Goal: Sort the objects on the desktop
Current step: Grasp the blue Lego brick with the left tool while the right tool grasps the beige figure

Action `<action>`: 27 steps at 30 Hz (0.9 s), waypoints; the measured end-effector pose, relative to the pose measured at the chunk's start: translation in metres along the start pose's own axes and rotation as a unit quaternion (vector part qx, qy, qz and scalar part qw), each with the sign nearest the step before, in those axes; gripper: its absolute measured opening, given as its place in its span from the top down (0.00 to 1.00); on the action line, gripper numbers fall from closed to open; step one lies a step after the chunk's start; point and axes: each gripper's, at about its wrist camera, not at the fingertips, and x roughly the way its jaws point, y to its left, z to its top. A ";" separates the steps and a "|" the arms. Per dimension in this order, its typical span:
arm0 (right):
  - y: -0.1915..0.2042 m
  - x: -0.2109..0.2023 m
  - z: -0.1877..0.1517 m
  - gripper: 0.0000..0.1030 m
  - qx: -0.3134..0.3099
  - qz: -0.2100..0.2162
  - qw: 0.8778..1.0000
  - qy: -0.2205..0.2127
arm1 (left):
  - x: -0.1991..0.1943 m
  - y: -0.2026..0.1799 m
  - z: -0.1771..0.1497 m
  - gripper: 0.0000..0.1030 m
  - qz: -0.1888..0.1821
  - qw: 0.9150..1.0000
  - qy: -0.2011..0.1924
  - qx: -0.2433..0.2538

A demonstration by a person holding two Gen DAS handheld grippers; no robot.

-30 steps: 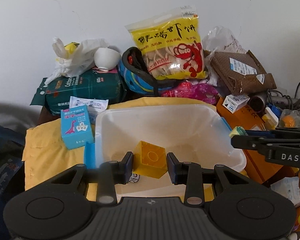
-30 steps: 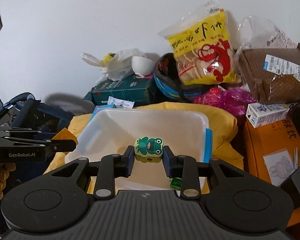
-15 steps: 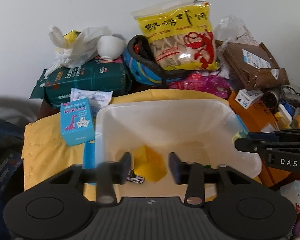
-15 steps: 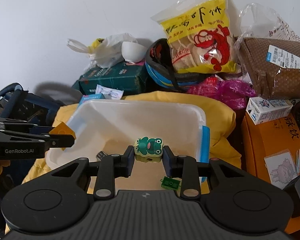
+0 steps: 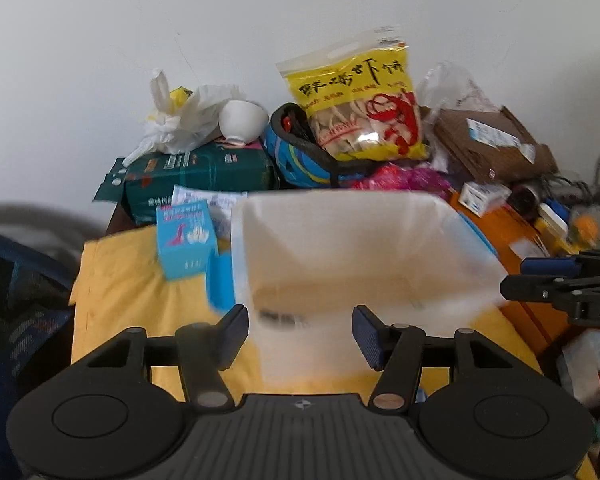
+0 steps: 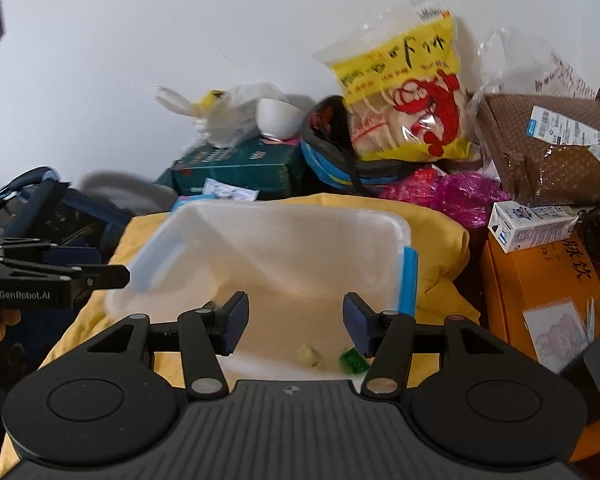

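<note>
A plain white wall (image 5: 300, 20) backs a cluttered worktop draped in yellow cloth (image 5: 132, 292), and the translucent white plastic tub with blue clips (image 5: 360, 240) sits in the middle of that cloth.

The left tool (image 5: 300, 334) hangs at the near rim of the tub, its jaws opening with nothing between them. The right tool (image 6: 296, 326) is over the near edge of the same tub, jaws also opening and bare. Below it, on the tub floor, lie a small pale green block (image 6: 309, 355) and a darker green block (image 6: 353, 361), just beside each other; a dark blurred item lies near the tub's near-left corner.

Left of the tub stands a light blue card box (image 5: 185, 238), touching its side. Behind the tub are a dark green package (image 5: 204, 174), with a white plastic bag (image 5: 180, 120) and a white bowl (image 5: 242, 120) on top, a blue helmet (image 5: 300, 160), and a yellow snack bag printed with a red shrimp (image 5: 360, 100). Right of the tub are a brown parcel (image 6: 548, 148), a small white carton (image 6: 530, 226) and an orange box (image 6: 540, 292).
</note>
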 end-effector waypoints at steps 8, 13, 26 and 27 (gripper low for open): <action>0.020 -0.032 -0.120 0.47 -0.011 0.004 0.999 0.043 | -0.046 -0.019 -0.124 0.41 -0.045 0.999 -0.003 0.009; 0.039 -0.029 -0.167 0.57 -0.023 0.001 0.996 0.080 | -0.039 -0.031 -0.175 0.40 -0.063 0.996 0.037 0.053; 0.041 -0.008 -0.185 0.56 -0.002 -0.029 0.995 0.094 | -0.033 -0.048 -0.185 0.40 -0.066 0.995 0.035 0.059; 0.039 -0.006 -0.186 0.56 0.001 -0.028 0.995 0.098 | -0.030 -0.049 -0.188 0.40 -0.062 0.995 0.042 0.061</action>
